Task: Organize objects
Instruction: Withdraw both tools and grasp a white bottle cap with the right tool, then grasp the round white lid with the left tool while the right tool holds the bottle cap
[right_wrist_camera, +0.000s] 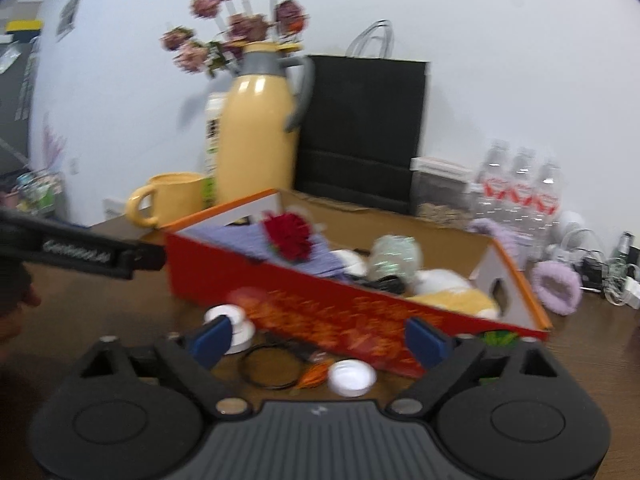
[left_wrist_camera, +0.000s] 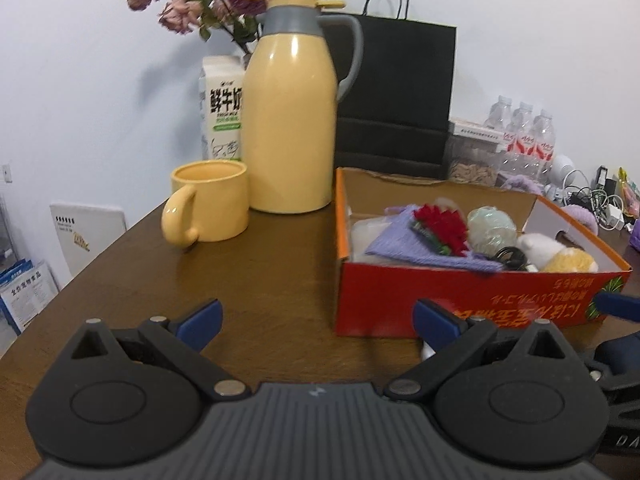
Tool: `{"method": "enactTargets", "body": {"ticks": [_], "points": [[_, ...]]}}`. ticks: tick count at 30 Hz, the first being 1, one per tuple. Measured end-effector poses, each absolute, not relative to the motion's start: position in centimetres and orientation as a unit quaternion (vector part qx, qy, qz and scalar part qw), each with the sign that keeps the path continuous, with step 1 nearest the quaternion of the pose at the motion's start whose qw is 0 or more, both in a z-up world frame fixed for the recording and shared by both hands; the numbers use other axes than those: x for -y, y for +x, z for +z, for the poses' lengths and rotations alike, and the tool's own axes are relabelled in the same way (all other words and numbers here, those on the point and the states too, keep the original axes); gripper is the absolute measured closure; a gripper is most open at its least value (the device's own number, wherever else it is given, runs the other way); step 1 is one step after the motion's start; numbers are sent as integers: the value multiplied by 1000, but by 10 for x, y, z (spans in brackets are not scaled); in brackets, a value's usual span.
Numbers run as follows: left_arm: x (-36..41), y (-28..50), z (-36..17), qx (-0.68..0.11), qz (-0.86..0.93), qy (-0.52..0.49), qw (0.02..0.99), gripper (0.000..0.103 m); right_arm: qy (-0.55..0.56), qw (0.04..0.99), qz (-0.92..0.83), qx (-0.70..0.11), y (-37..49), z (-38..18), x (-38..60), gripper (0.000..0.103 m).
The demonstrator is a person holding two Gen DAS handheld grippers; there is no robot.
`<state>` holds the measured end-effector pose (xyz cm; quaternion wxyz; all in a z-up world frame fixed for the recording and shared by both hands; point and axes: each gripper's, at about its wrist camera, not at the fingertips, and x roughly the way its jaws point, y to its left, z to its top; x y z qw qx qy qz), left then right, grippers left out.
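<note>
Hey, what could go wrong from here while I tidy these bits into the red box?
1. The white cap, black ring and orange scrap lie close beside the red box; the open right tool may catch the box wall.
2. The yellow mug and jug stand beyond the open left tool; a wide swing might knock them.

Plain pale wall (left_wrist_camera: 100,80) behind a dark wooden table (left_wrist_camera: 260,280).

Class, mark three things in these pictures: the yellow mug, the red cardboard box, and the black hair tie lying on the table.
yellow mug (left_wrist_camera: 212,204), left wrist view, on its front wall.
red cardboard box (left_wrist_camera: 460,296), left wrist view, on its printed near side.
black hair tie (right_wrist_camera: 246,372), right wrist view, on the loop's left edge.
</note>
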<state>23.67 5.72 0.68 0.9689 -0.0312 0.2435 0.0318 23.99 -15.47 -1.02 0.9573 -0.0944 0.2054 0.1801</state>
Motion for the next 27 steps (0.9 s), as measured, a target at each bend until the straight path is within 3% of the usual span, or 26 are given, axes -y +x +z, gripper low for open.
{"method": "enactTargets", "body": {"ticks": [5,9,13,27], "points": [[-68,239,4,-255,37,-30,966,0,-101,941,220,-238,253,-18,128,54],[-77,238,4,-256,39,-30,966,0,-99,933,230,-260,270,-24,108,60],[-83,239,3,-263,41,-28,964,0,-80,929,230,-279,289,-28,100,76],[-85,243,-2,-281,41,-24,959,0,-63,941,236,-234,266,-14,115,76]]}}
